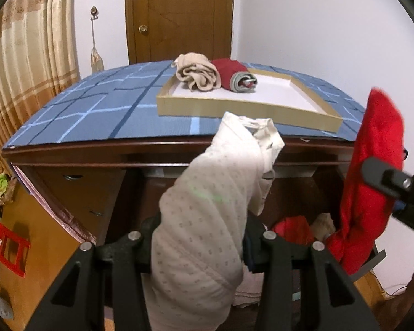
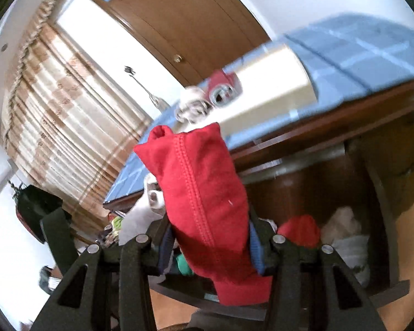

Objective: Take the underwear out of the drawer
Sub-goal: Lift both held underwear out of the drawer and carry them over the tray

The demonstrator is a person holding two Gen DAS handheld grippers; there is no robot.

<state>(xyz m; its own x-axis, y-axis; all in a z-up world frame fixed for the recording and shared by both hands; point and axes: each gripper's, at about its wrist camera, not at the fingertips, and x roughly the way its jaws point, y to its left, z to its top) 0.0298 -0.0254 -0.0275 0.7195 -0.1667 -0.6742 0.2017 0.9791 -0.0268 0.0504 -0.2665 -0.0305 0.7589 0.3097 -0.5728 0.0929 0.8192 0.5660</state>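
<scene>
Gripping a white dotted underwear point(image 1: 207, 209), the left gripper point(image 1: 201, 237) is clamped on it. Right gripper point(image 2: 209, 245) pinches red underwear point(image 2: 204, 193) above open drawer point(image 2: 386, 289).

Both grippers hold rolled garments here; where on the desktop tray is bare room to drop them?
The tray is bare across its white floor right of and in front of the beige roll and dark red roll. Its back left corner is crowded. The blue checked cloth left of it is free.
</scene>
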